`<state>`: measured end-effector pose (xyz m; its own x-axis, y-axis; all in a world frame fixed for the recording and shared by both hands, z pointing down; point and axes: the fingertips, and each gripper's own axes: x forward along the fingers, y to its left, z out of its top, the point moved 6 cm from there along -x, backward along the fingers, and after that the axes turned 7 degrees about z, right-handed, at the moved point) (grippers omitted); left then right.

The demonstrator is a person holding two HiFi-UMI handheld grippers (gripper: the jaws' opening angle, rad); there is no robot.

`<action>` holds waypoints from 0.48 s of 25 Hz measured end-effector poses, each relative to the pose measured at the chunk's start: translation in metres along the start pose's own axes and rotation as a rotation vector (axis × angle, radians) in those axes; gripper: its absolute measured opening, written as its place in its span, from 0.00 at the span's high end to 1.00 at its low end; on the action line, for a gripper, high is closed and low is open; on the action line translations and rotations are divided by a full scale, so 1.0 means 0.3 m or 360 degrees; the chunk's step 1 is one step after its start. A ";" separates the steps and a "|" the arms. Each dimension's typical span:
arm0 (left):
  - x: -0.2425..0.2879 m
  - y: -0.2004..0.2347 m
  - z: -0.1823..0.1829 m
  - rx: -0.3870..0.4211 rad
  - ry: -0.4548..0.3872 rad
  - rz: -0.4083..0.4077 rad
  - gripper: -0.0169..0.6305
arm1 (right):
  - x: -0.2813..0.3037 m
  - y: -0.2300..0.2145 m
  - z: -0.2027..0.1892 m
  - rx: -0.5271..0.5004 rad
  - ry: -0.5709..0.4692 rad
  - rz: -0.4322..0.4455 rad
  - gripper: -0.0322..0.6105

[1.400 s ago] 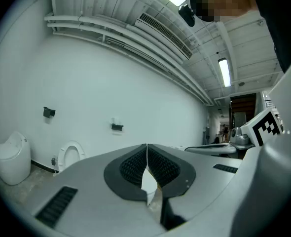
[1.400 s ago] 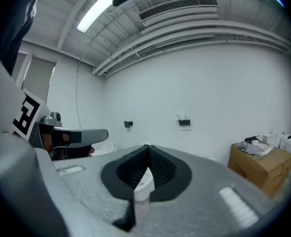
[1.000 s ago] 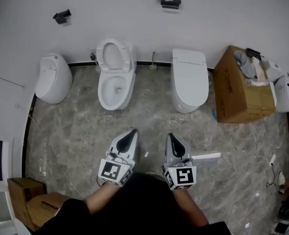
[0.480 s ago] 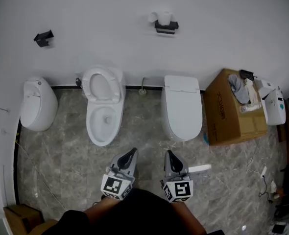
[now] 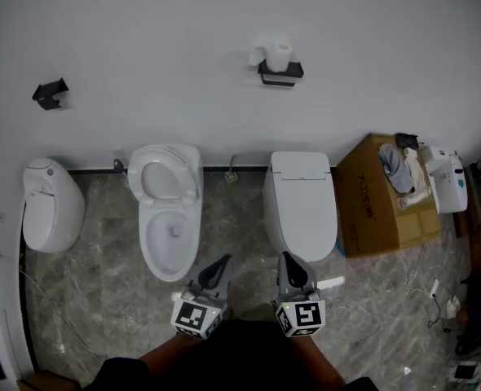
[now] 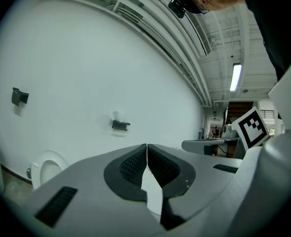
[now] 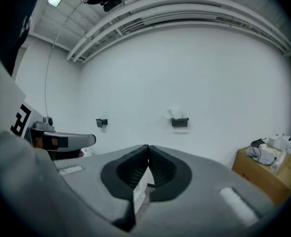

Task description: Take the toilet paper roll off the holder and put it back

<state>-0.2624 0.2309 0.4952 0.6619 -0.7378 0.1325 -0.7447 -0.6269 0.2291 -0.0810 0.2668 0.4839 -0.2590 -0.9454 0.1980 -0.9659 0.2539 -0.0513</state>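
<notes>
A white toilet paper roll (image 5: 280,55) stands on a black wall holder (image 5: 279,72) high on the white wall, above the closed toilet (image 5: 300,204). The holder (image 7: 179,122) shows small and far off in the right gripper view, and the same holder (image 6: 120,125) in the left gripper view. My left gripper (image 5: 221,265) and right gripper (image 5: 288,263) are both held low near my body, side by side, far from the roll. Each has its jaws pressed together with nothing between them.
An open-lid toilet (image 5: 167,221) and a urinal (image 5: 51,206) stand to the left on the marble floor. A cardboard box (image 5: 381,194) with cloths and bottles sits at the right. A second black bracket (image 5: 50,93) is on the wall at the left.
The head view has tilted upward: the toilets, box and holder have slid down the picture, and more wall shows. Both grippers sit lower in the picture, still shut.
</notes>
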 end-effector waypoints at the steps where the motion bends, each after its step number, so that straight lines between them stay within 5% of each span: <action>1: 0.021 0.027 0.003 0.0003 -0.0016 0.0007 0.94 | 0.017 -0.006 0.002 0.0004 0.0007 -0.0003 0.95; 12: 0.342 0.156 0.067 -0.0036 -0.0058 0.0015 0.94 | 0.311 -0.203 0.029 0.0023 -0.0020 0.0010 0.95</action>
<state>-0.2312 0.1207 0.5000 0.6509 -0.7526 0.0998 -0.7485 -0.6142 0.2500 -0.0464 0.1614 0.4971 -0.2652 -0.9462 0.1853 -0.9641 0.2571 -0.0668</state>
